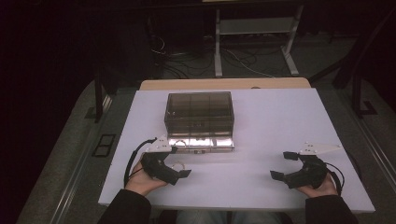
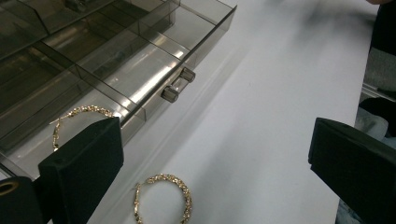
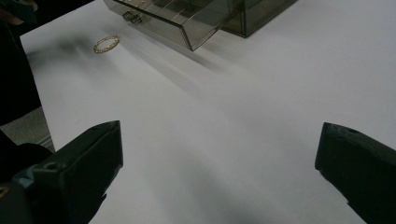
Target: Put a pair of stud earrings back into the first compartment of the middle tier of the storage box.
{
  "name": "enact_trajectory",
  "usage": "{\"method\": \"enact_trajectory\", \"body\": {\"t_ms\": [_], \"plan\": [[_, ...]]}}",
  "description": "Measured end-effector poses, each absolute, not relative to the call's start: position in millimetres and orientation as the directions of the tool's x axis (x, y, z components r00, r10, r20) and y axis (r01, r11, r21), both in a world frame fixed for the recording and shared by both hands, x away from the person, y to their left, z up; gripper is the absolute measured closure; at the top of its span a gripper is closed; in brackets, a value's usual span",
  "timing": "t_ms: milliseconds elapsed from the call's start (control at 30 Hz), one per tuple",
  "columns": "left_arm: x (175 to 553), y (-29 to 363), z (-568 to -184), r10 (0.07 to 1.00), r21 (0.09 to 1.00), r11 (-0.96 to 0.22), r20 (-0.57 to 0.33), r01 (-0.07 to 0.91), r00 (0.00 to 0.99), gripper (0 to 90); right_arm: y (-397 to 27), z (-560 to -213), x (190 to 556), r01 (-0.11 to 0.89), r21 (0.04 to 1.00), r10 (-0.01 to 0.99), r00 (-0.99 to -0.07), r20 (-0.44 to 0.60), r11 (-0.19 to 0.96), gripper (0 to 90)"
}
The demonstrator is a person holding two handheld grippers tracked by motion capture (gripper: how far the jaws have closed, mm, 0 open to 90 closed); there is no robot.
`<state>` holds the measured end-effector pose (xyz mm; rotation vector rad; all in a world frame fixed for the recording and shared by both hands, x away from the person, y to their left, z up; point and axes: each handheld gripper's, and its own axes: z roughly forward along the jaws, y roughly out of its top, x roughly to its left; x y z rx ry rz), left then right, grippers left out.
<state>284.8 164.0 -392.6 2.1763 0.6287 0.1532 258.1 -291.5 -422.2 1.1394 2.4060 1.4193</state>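
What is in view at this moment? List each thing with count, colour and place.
Organiser box: one, smoky clear plastic, far middle of the table.
Drawer: one, same plastic, pulled out toward the person, split into compartments, two small metal knobs on its front.
Hoop earring in the drawer: one, gold, twisted, in a front compartment.
Hoop earring on the table: one, gold, twisted, lying flat just in front of the drawer.
Table: one, white top.
Desk frame: one, white, on the floor beyond the table, with cables near it.
Left gripper: one, black, open, near the loose earring.
Right gripper: one, black, open, over bare table.
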Motion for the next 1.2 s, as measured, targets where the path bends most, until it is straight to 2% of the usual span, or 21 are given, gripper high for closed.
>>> {"method": "enact_trajectory", "body": {"t_ms": [1200], "plan": [[284,156,-424,0.445,0.644,-0.642,-0.129,0.416,0.886,8.5,-290,-423,258,0.542,0.791,0.653,-0.714,0.255,0.285,0.3]]}}
